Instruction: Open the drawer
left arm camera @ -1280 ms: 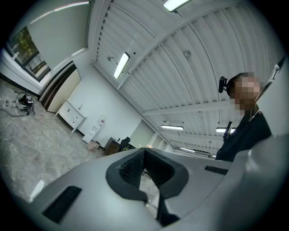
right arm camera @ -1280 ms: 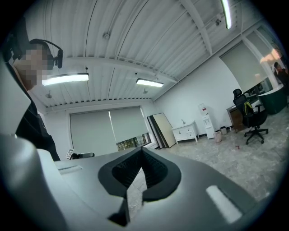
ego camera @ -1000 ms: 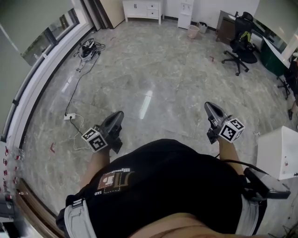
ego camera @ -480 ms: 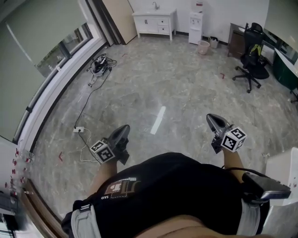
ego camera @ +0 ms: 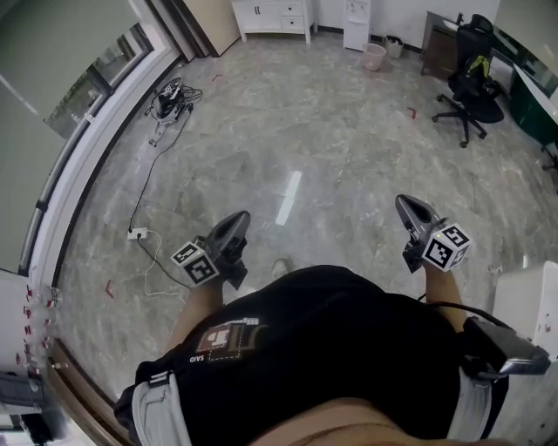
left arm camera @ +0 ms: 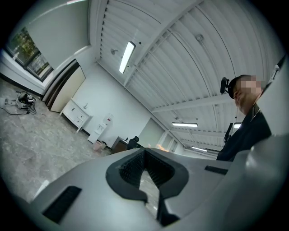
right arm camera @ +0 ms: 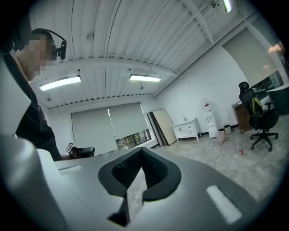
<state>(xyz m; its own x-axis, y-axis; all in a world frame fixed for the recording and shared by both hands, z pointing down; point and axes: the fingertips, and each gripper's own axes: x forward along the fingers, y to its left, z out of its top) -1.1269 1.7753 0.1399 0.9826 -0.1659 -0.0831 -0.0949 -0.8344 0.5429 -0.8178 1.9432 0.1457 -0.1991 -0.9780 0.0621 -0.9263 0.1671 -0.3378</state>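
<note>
- Head view: the left claw [ego camera: 236, 219] and the right claw [ego camera: 404, 203] are held out level in front of the person's black shirt [ego camera: 331, 340], above the bare marble floor [ego camera: 296, 131]. They are well apart from each other and touch nothing.
- Head view: a white cabinet [ego camera: 270, 17] with drawer fronts stands against the far wall. It is well apart from both claws. Which drawer is meant cannot be told.
- Left gripper view: the left claw [left arm camera: 143, 155] is fully closed. Its ribbed dark pads [left arm camera: 131, 169] meet at the tips with nothing between them. The white cabinet [left arm camera: 76, 115] shows small and far off at the left.
- Right gripper view: the right claw [right arm camera: 142, 152] is likewise closed at the tips and empty. The white cabinet [right arm camera: 186, 129] stands far beyond it by the wall, with an office chair [right arm camera: 259, 119] to the right.
</note>
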